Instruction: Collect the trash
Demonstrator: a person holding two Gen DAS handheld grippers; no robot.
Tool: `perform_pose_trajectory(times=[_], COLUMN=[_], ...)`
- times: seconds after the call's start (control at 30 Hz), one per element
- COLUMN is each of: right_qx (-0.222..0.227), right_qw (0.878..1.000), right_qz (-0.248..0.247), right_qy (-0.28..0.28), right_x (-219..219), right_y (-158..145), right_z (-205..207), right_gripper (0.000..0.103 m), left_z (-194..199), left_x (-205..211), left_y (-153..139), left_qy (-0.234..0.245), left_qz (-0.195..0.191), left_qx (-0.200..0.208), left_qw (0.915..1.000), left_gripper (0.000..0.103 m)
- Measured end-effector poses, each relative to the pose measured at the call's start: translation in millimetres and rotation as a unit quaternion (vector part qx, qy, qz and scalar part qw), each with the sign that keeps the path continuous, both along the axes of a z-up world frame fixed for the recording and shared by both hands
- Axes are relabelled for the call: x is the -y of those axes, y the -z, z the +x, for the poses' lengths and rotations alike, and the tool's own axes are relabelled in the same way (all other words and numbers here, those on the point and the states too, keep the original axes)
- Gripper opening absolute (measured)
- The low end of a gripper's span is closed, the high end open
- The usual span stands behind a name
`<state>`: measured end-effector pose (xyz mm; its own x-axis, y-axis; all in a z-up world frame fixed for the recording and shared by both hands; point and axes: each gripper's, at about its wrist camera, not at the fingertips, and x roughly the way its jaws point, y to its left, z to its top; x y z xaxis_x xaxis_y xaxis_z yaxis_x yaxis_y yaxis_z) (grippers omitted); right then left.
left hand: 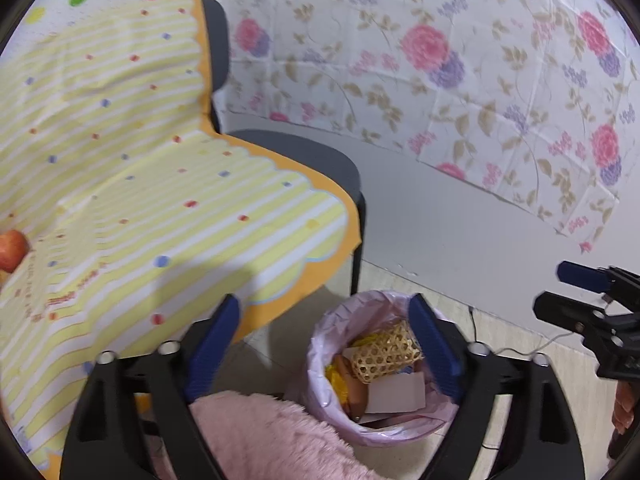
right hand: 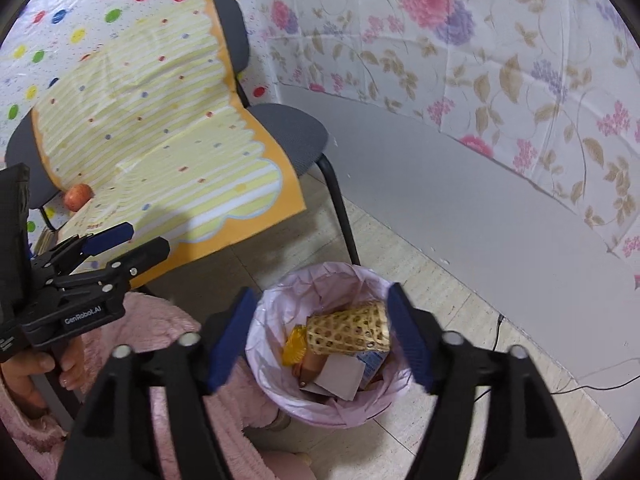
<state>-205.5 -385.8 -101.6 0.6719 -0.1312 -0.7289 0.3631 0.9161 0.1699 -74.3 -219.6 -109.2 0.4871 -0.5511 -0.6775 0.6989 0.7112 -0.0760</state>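
Note:
A trash bin lined with a pink bag (left hand: 320,344) (right hand: 264,312) stands on the floor beside the chair. It holds a woven yellow fruit net (left hand: 384,354) (right hand: 348,330), white card pieces (left hand: 396,396) (right hand: 340,376) and yellow and orange scraps. My left gripper (left hand: 324,344) is open and empty, above the bin's left side. My right gripper (right hand: 320,336) is open and empty, directly above the bin. Each gripper shows in the other's view: the right one (left hand: 576,292) and the left one (right hand: 128,244).
A grey chair (left hand: 320,156) (right hand: 292,132) draped with a yellow striped cloth (left hand: 160,184) (right hand: 168,140) stands left of the bin. A red apple (left hand: 12,250) (right hand: 78,197) lies on the cloth. A pink fluffy sleeve (left hand: 260,436) lies below. A floral sheet (right hand: 500,60) hangs behind.

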Motion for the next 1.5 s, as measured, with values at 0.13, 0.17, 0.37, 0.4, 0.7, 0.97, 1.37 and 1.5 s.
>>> perform_pose_trajectory(times=[0.13,0.17,0.37,0.4,0.7,0.97,1.37,1.5], right_qx=[0.022,0.031,0.059,0.063,0.082,0.089,0.075,0.073], right_qw=[1.000,0.999,0.998,0.997,0.989,0.980,0.977,0.977], right_qz=[-0.021,-0.024,-0.026,-0.033,-0.078,-0.092,-0.089,-0.086], right_qy=[-0.003,-0.006,-0.023,-0.027,-0.097,-0.150,-0.176,-0.179], right_x=[-15,-18,-36,-40,-91,-130,-160,-163], right_y=[-22,-28,-55,-59,-90,-105,-106,-104], right_z=[-4,-4,8,11,51,83,104,107], right_gripper=[0.098,0.098,0.098,0.098,0.098,0.098,0.098,0.098], left_z=[-7,-9,-9,-6,6,10,5,8], left_x=[-19,-25,-62,-68,-131,-180,-219,-224], left_y=[-20,-25,-53,-56,-79,-95,-101,-99], left_qy=[-0.025,-0.033,-0.085,-0.089,-0.197,-0.266,-0.318,-0.327], left_qz=[0.003,0.003,0.010,0.015,0.023,0.039,0.072,0.071], left_qx=[0.017,0.021,0.031,0.020,0.038,0.042,0.033,0.025], left_qw=[0.9995,0.9992,0.9958,0.9957,0.9793,0.9622,0.9448,0.9421], left_gripper=[0.091,0.092,0.094,0.095,0.096,0.096,0.096,0.096])
